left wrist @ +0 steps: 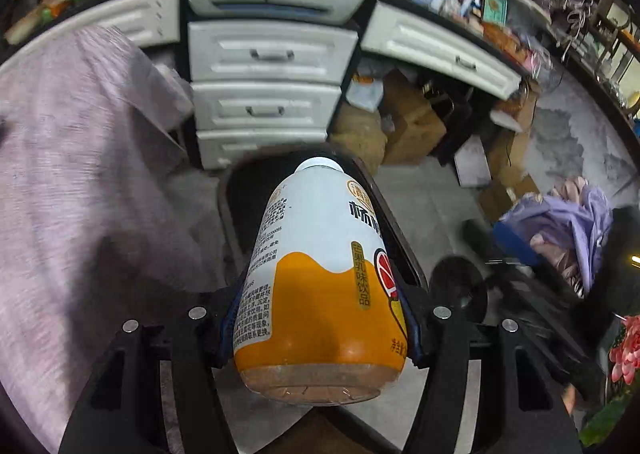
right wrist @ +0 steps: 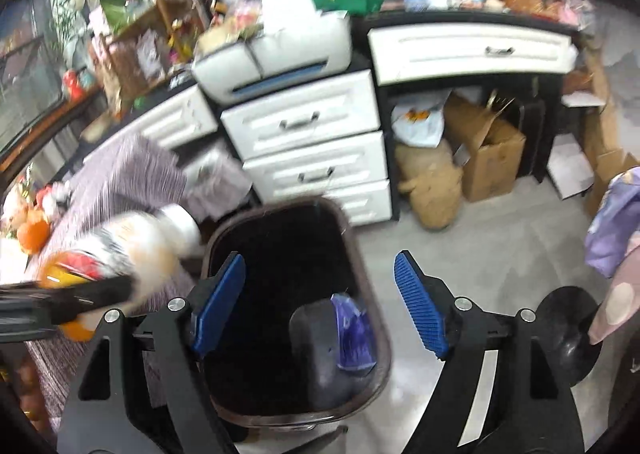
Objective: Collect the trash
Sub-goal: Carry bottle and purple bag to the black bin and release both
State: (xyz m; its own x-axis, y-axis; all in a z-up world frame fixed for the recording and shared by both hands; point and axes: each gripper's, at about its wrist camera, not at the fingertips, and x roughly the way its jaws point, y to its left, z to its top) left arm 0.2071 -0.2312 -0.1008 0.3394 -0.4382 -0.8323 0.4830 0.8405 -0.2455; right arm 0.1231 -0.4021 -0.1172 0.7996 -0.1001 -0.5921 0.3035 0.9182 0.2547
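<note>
A white and orange drink bottle (left wrist: 320,274) with a white cap fills the left wrist view, cap pointing away. My left gripper (left wrist: 320,318) is shut on its lower body, over a dark trash bin (left wrist: 232,193). In the right wrist view the same bottle (right wrist: 140,250) shows blurred at the left, beside the bin's rim (right wrist: 352,238). My right gripper (right wrist: 320,258) stands open above the bin with nothing between its blue pads (right wrist: 420,302). Inside the bin lie a purple wrapper (right wrist: 354,334) and a grey object (right wrist: 316,354).
A white drawer cabinet (right wrist: 312,149) stands just behind the bin, with a printer (right wrist: 272,57) on top. Cardboard boxes (right wrist: 488,157) sit under the desk to the right. A striped mauve cloth (left wrist: 80,173) covers the left side. Lavender fabric (left wrist: 568,221) lies at the right.
</note>
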